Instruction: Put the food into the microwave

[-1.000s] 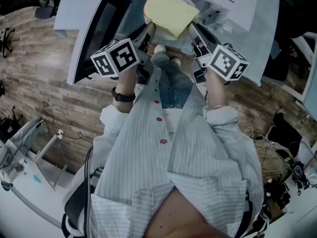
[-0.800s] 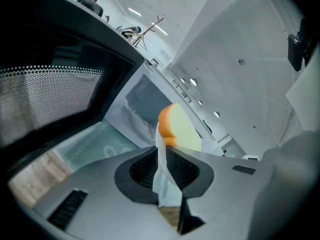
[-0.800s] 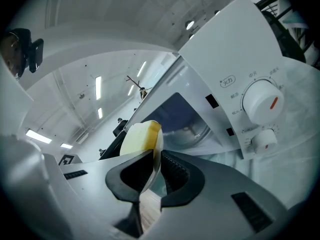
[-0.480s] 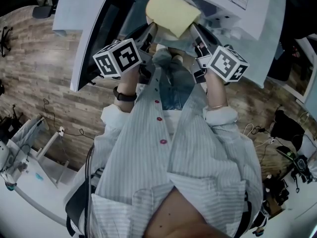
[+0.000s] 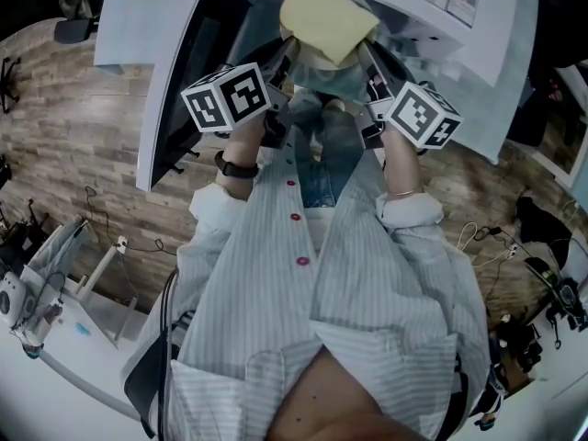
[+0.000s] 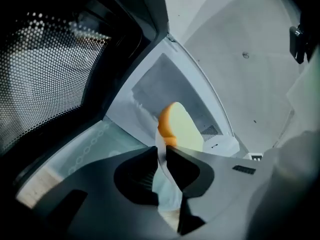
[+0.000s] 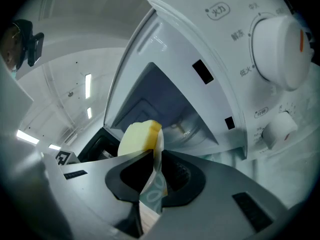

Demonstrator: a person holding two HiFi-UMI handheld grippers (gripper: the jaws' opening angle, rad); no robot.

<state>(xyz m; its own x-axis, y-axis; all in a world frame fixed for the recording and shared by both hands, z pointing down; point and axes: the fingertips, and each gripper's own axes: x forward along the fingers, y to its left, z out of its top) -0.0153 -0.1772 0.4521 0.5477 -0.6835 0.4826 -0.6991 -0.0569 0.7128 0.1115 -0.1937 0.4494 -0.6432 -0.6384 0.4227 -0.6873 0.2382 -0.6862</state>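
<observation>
Wood-plank floor (image 5: 83, 108) fills the left of the head view, beneath a white microwave (image 5: 478, 35) whose door (image 5: 175, 72) stands swung open to the left. A person in a striped shirt (image 5: 367, 274), with a watch (image 5: 231, 166) on the left wrist, holds one gripper in each hand.

Food: a pale yellow slice of bread (image 5: 328, 22) with a darker crust lies on a thin plate (image 5: 317, 61), held level between the two grippers at the mouth of the open cavity. Whether the plate has crossed the threshold cannot be told.

Left gripper (image 5: 289, 51): in the left gripper view its jaws are clenched on the near rim of the plate (image 6: 167, 184), with the bread (image 6: 180, 129) just beyond the fingertips. The grey cavity (image 6: 165, 84) lies behind, and the perforated door screen (image 6: 45, 74) lies to the left.

Right gripper (image 5: 366, 55): in the right gripper view its jaws are likewise clamped on the opposite rim of the plate (image 7: 152, 189), which bears a printed pattern. The bread (image 7: 137, 136) rises above the jaw tips. To the right is the control panel with a large dial (image 7: 280, 49) above a smaller dial (image 7: 280, 129).

Marker cubes sit on the left (image 5: 227, 99) and right (image 5: 423, 115) grippers, level with each other, on either side of the plate.
</observation>
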